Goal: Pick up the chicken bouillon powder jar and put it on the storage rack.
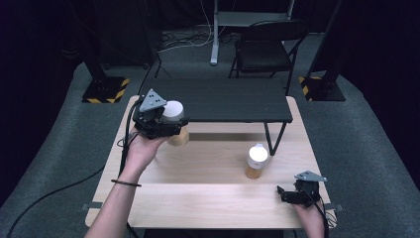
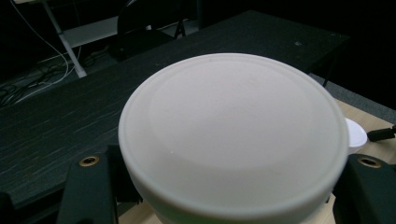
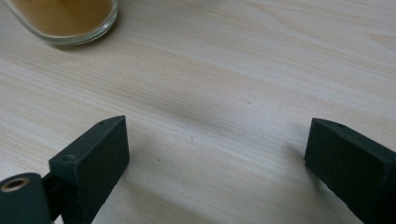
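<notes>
My left gripper is shut on a glass jar of amber stuff, just under its white lid, at the table's back left. In the left gripper view the lid sits between the black jaws of the left gripper. Whether this jar rests on the wood or hangs just above it I cannot tell. A second jar of the same kind stands right of the middle; its base is in the right gripper view. My right gripper lies low at the front right, open and holding nothing.
A black raised shelf on thin legs spans the back of the light wooden table. Behind the table stand a black folding chair and dark stands with striped bases. A cable trails off to the left.
</notes>
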Available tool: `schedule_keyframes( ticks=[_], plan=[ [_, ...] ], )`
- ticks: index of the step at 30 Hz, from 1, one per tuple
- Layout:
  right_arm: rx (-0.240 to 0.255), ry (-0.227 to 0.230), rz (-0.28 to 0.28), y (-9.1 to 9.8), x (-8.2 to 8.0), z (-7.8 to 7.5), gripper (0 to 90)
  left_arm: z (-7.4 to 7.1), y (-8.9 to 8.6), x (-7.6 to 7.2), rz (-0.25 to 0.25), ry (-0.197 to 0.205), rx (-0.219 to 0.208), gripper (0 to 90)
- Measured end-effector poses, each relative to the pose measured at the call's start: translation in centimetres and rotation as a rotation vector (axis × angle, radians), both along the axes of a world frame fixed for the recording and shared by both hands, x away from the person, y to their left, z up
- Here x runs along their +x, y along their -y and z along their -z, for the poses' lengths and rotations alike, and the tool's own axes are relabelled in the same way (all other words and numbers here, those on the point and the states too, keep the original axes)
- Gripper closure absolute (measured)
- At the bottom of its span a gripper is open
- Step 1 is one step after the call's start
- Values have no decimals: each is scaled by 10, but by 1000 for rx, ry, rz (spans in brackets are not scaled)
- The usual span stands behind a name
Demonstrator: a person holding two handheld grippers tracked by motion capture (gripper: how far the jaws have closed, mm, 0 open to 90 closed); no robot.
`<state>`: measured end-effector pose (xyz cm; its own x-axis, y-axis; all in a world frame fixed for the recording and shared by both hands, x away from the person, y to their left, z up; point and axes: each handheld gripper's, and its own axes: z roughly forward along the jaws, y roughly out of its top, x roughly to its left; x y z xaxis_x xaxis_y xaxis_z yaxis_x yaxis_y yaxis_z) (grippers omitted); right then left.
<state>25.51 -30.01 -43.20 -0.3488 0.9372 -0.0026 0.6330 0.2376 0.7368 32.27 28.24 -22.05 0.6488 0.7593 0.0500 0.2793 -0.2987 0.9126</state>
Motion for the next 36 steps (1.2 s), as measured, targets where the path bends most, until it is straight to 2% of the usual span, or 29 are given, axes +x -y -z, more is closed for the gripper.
schedule_keyframes(
  ticks=[5, 10, 14, 22, 25, 31, 36],
  plan=[
    [0, 0, 0, 0, 0, 0, 56, -11, -1, 6, 7, 3, -21, 331],
    [0, 0, 0, 0, 0, 0, 56, -23, 5, 12, -7, 12, -1, 331],
    [0, 0, 0, 0, 0, 0, 56, -28, 9, 19, -20, 7, -3, 331],
    [1, 0, -1, 0, 0, 0, 56, -38, 21, 36, -61, 9, 20, 331],
    [0, 1, -2, 0, 0, 0, 56, -40, 24, 44, -72, 8, 20, 331],
    [1, 2, -2, 1, 1, 0, 56, -36, 26, 62, -100, -16, -26, 331],
    [3, 2, -3, 1, 1, 0, 56, -30, 32, 69, -138, -14, -18, 331]
  ],
)
